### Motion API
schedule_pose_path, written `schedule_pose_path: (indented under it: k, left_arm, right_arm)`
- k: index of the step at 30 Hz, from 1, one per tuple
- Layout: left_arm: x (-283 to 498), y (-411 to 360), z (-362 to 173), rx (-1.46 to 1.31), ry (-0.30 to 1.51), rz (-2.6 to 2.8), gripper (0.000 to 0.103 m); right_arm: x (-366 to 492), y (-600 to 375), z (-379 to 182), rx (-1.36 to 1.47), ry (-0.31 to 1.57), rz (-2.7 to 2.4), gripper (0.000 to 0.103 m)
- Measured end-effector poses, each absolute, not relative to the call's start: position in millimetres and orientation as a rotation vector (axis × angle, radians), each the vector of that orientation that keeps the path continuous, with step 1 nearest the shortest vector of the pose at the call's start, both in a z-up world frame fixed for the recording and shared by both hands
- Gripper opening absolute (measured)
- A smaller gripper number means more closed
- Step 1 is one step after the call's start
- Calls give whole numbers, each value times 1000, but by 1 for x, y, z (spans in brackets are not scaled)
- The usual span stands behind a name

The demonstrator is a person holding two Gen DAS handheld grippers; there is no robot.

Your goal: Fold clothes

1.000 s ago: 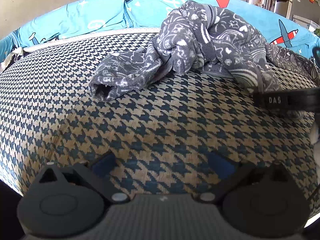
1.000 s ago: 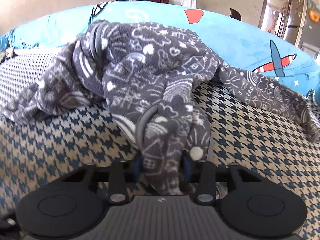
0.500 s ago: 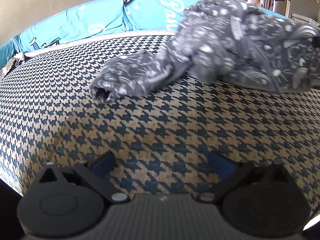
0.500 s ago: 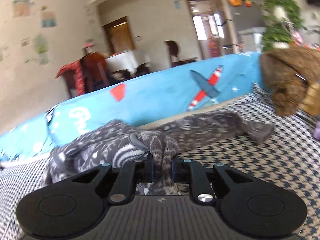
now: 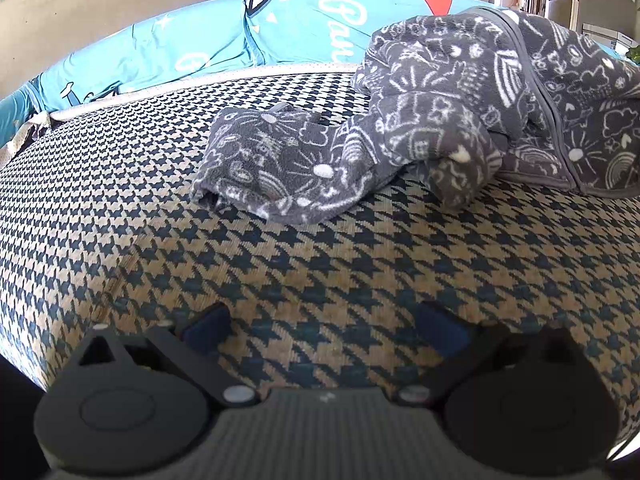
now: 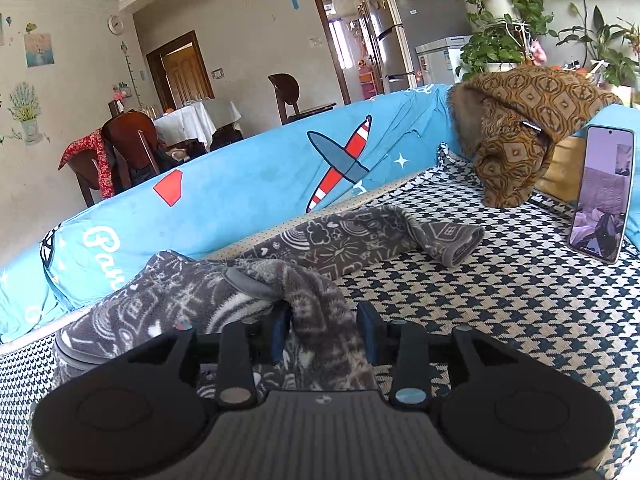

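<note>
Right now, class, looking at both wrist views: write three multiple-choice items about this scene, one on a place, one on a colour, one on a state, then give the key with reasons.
1. Where does the phone stand?
A. on the houndstooth cover, far right
B. on the dining table
C. on the garment

2. What colour is the backrest cover?
A. green
B. blue
C. red

3. The left gripper is
A. gripping fabric
B. open, empty
C. holding the phone

Key: A, it stands propped there; B, blue with a plane print; B, fingers apart, only cover between; the right gripper has the grey garment.
</note>
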State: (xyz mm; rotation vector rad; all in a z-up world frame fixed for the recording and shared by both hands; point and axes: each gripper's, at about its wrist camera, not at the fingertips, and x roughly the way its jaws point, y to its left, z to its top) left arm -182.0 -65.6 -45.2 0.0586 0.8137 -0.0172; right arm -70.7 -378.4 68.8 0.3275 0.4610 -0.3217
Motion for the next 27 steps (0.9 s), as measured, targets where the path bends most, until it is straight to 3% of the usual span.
schedule_pose_path:
  k: [5, 27]
  left_arm:
    - [-182, -66, -45, 61, 813, -19, 103]
    - [-184, -68, -45, 71, 799, -22, 103]
  right_arm:
    - [-83, -385, 68, 314, 479, -365, 51]
    - [-115, -325, 43, 156, 556, -90, 52]
